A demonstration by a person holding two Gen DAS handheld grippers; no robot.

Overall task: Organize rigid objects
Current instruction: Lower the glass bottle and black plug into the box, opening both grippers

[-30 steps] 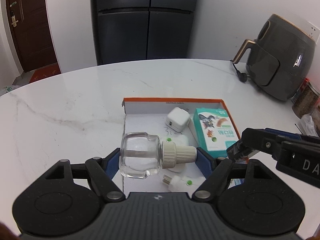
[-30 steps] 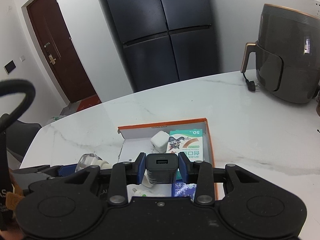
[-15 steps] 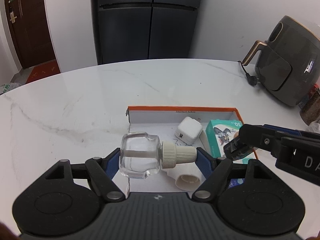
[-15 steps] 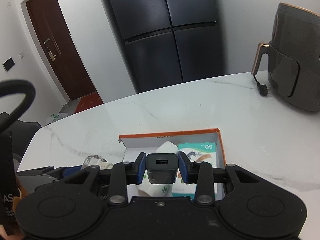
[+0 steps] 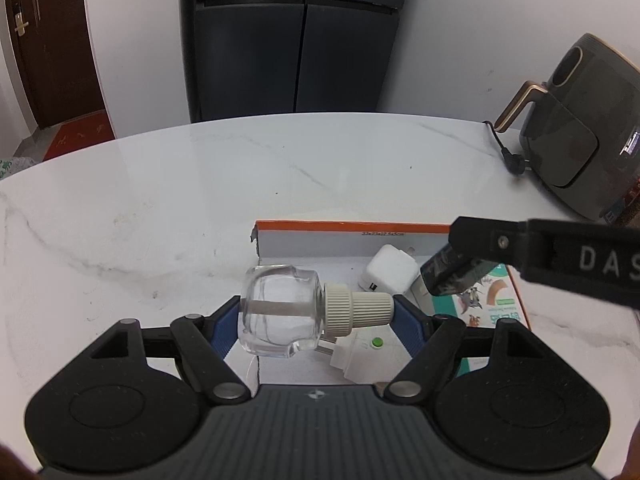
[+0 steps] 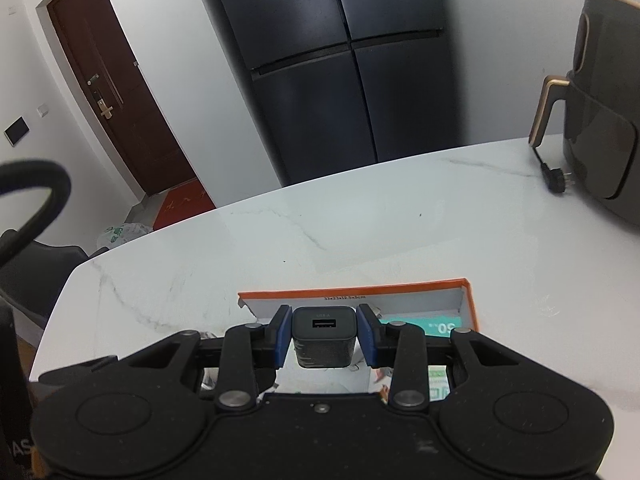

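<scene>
The left gripper (image 5: 318,314) clamps a clear glass bottle with ribbed cream cap (image 5: 280,312) above the orange-rimmed cardboard box (image 5: 352,227). The right gripper (image 6: 323,338) grips a black USB charger cube (image 6: 323,338), hiding most of the box's contents.

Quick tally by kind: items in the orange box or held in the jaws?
Chargers: 2 — white charger in the orange box, black charger held
Clear bottle: 1, held
White plug-in unit: 1
Teal carton: 1
Total: 5
</scene>
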